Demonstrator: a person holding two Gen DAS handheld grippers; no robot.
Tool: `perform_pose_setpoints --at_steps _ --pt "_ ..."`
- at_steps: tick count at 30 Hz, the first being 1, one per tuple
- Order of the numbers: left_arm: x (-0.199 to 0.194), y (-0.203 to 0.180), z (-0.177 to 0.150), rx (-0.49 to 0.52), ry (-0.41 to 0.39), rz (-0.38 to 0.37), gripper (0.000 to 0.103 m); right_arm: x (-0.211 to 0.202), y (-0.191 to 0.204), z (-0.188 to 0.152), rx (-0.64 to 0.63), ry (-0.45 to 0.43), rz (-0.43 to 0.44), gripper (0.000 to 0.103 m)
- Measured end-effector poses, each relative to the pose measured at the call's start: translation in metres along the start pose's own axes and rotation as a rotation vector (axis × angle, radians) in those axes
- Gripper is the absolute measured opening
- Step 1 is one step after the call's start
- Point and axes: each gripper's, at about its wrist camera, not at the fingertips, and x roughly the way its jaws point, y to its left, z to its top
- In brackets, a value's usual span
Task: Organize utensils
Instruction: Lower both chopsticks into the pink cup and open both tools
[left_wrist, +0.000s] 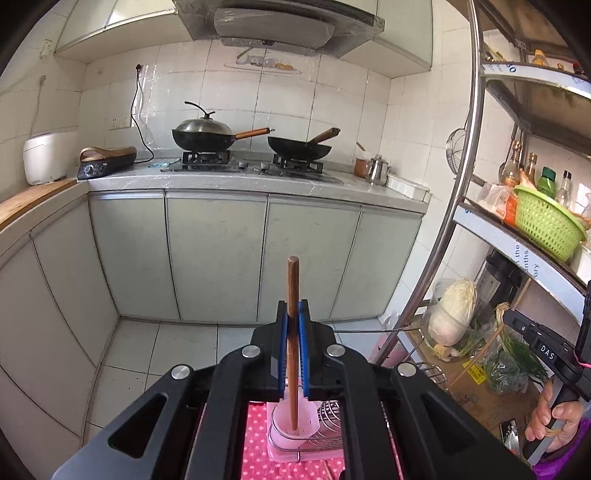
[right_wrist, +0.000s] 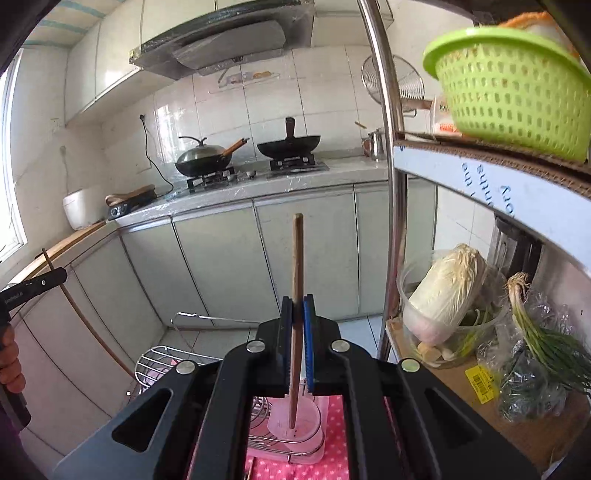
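Ahead of both tongs, open floor is bounded by the cabinet fronts (left_wrist: 221, 254). Below each, a pink cup (left_wrist: 293, 419) is seen. The left gripper (left_wrist: 294, 314) is clamped on one chopstick (left_wrist: 293, 288), the right gripper (right_wrist: 297, 306) on another chopstick (right_wrist: 297, 254), both tips reaching into the cup.

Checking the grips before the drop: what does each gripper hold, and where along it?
Left gripper and right gripper each clamp one upright wooden chopstick mid-shaft, lower ends over the pink holder cup.

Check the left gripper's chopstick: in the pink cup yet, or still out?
In. The chopstick stands upright, clamped in the left gripper, and its lower tip sits inside the pink cup.
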Motion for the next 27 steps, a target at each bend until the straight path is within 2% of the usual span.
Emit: perform_pose_setpoints --at_steps 8,16,20,27 --pt "0.061 0.004 -0.023 0.019 0.153 0.020 0.005 0.059 -0.010 -0.015 0.020 0.172 0.009 0.006" --pt "0.110 0.008 -0.046 0.009 0.289 0.022 0.005 0.097 -0.010 -0.033 0.024 0.301 0.008 0.006" --pt "0.124 0.010 -0.056 -0.003 0.325 0.017 0.005 0.107 -0.005 -0.038 0.012 0.326 0.014 0.006" --pt "0.130 0.010 -0.056 -0.017 0.328 -0.002 0.006 0.114 0.002 -0.037 -0.013 0.347 0.022 0.007"
